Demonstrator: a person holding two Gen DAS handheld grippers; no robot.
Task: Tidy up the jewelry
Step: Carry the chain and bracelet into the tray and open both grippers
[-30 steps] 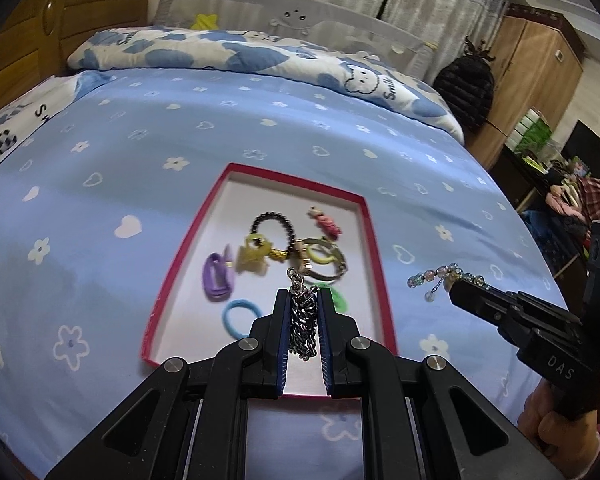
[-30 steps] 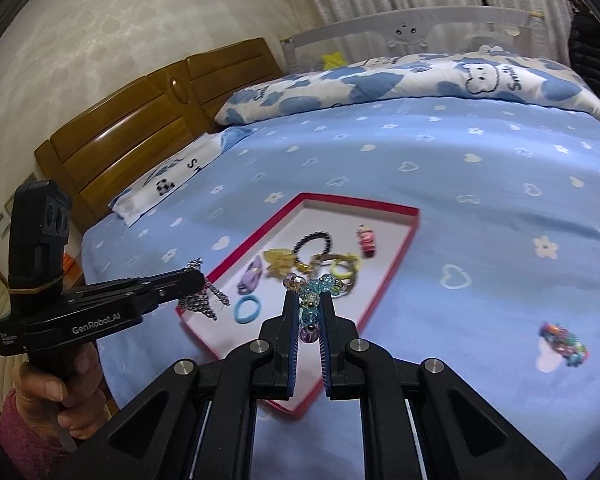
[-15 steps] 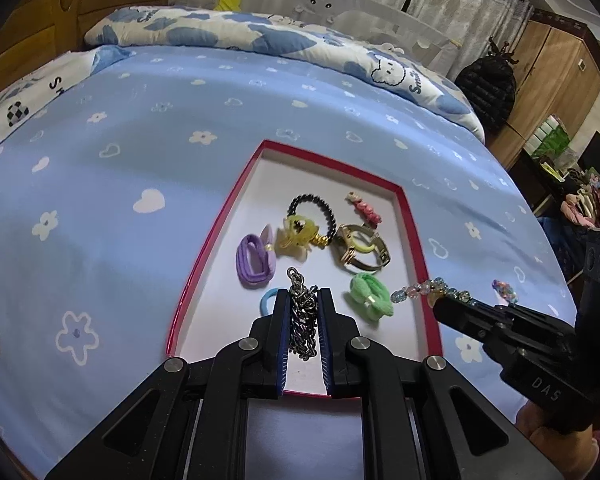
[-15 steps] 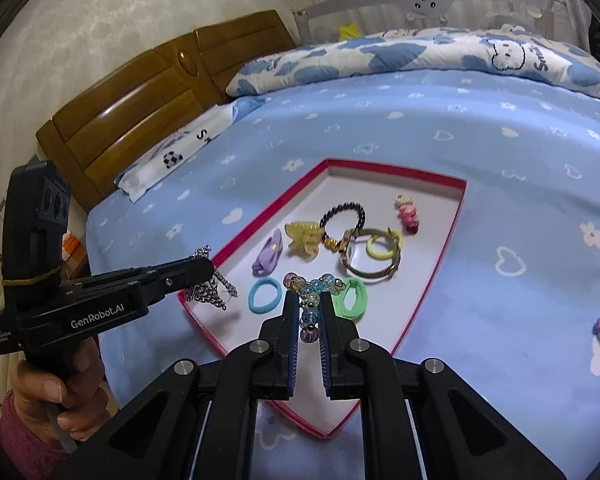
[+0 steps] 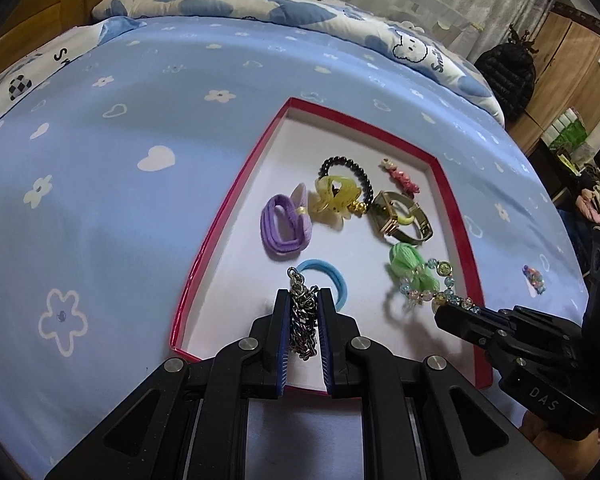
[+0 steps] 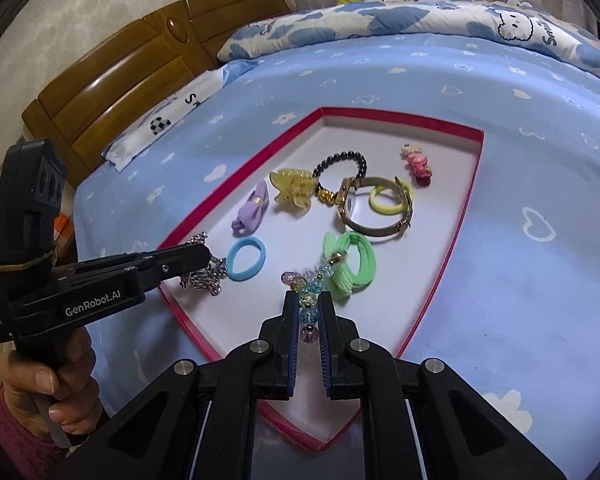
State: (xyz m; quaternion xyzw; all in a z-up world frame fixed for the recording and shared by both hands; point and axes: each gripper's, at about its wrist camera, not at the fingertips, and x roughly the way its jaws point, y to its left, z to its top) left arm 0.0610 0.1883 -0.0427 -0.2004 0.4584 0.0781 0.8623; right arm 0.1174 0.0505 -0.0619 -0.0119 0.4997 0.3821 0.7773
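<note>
**Left wrist view: chain and bead bracelet both held over the box**

Left wrist view: we see the left gripper (image 5: 304, 312) clamped narrow on a metal chain (image 5: 302, 320), bunched between the pads, above the near end of the red-rimmed box (image 5: 204, 248). Right wrist view: the right gripper (image 6: 309, 312) is pinched on a bead bracelet (image 6: 308, 292) whose free end trails toward the green hair tie (image 6: 350, 264).

Handling, our judgement: the chain is limp and fairly dense for its size; it will slump into a heap on release and may snag its links. The bracelet is light and floppy, its beads hard and slick, so a grip across several beads seems safer than on one. The beads could catch in the soft green tie.

Already in the box: blue hair tie (image 5: 328, 274), purple hair tie (image 5: 286, 228), yellow clip (image 5: 334, 198), black bead bracelet (image 5: 346, 172), watch (image 5: 400, 216), pink clip (image 5: 402, 178).

Surface: a soft blue bedsheet (image 5: 140, 120); the box may tip under pressure. A small colourful piece (image 5: 534, 278) lies on the sheet, well apart. Wooden headboard (image 6: 120, 92) behind.
</note>
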